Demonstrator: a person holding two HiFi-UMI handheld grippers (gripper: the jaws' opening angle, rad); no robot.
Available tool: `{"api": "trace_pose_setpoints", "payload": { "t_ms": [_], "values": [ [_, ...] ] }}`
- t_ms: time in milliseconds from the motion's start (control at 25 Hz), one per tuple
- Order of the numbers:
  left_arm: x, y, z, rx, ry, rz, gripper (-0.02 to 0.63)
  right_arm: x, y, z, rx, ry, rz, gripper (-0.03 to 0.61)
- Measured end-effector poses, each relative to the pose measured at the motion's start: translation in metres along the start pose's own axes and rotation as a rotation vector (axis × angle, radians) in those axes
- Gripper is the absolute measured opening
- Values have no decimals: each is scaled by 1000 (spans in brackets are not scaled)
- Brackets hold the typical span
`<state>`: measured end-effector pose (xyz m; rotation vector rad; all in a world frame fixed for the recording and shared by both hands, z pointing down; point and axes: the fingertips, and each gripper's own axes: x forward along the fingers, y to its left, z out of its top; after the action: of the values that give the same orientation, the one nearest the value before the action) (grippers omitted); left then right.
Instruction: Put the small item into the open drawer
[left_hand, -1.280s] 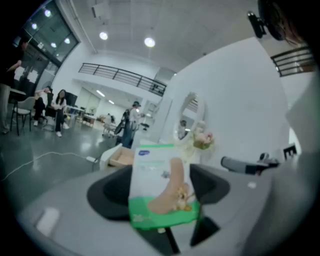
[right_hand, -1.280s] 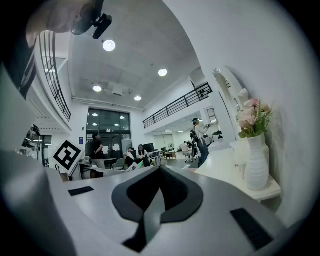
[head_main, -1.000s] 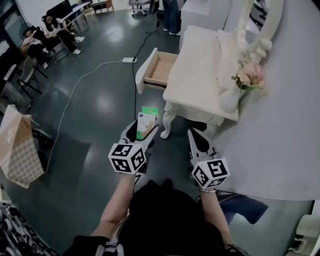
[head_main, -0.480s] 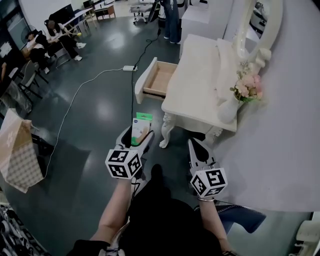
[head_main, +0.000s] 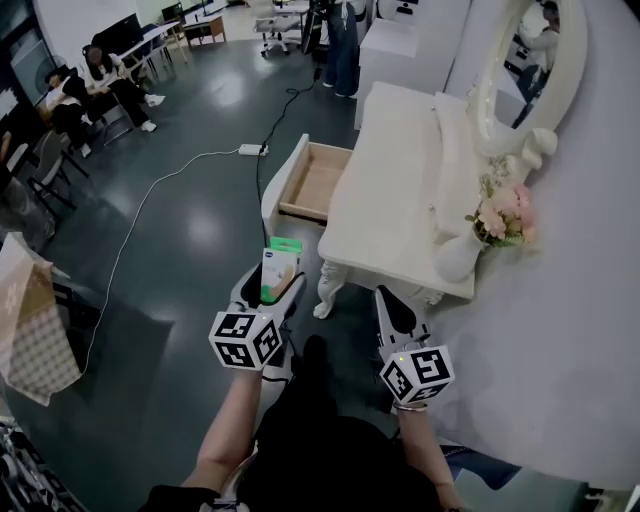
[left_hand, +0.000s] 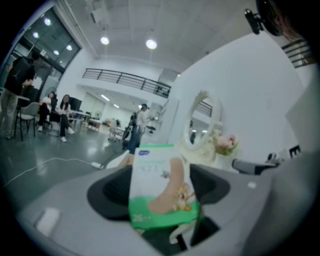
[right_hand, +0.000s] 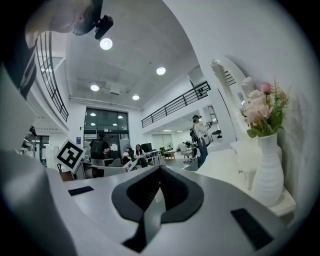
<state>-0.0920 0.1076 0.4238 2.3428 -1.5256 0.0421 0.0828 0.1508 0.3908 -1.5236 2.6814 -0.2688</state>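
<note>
My left gripper (head_main: 272, 283) is shut on a small green and white packet (head_main: 279, 266) printed with a foot picture (left_hand: 162, 187), held upright over the dark floor. The open wooden drawer (head_main: 312, 180) sticks out from the left side of the white dressing table (head_main: 400, 200), some way ahead of the packet. My right gripper (head_main: 391, 310) is shut and holds nothing, near the table's front leg (head_main: 326, 290). In the right gripper view its jaws (right_hand: 157, 192) meet in a closed line.
A white vase with pink flowers (head_main: 478, 232) and an oval mirror (head_main: 520, 70) stand on the table by the wall. A cable with a power strip (head_main: 249, 150) runs over the floor. A paper bag (head_main: 30, 320) is at left. Seated people (head_main: 90, 85) are far left.
The view has moved forward toward the table; the drawer and table now sit closer. Both grippers keep their pose, the packet still held in the left one.
</note>
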Motion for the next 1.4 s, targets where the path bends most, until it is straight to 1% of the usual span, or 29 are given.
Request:
{"api": "trace_pose_setpoints", "payload": {
  "t_ms": [120,320,400,720,880,1120,1400],
  "values": [
    [25,12,5,-1,0,-5,364,26,-18,-1,2,8,-10,-3],
    [59,39,16,-20,13,4,364,68,-41,-3,64,30,-34,-3],
    [72,52,23,-18,20,5,364,88,-47,0,74,30,-43,-3],
    [134,94,49,-60,28,-10,364,160,-64,15,37,33,-58,-3],
    [160,105,58,-48,34,-34,364,188,-67,21,19,27,-63,-3],
    [192,114,65,-39,51,-53,364,213,-79,28,13,14,-89,-3],
    [228,122,69,-12,75,-53,364,233,-99,32,9,11,-113,-3]
  ]
}}
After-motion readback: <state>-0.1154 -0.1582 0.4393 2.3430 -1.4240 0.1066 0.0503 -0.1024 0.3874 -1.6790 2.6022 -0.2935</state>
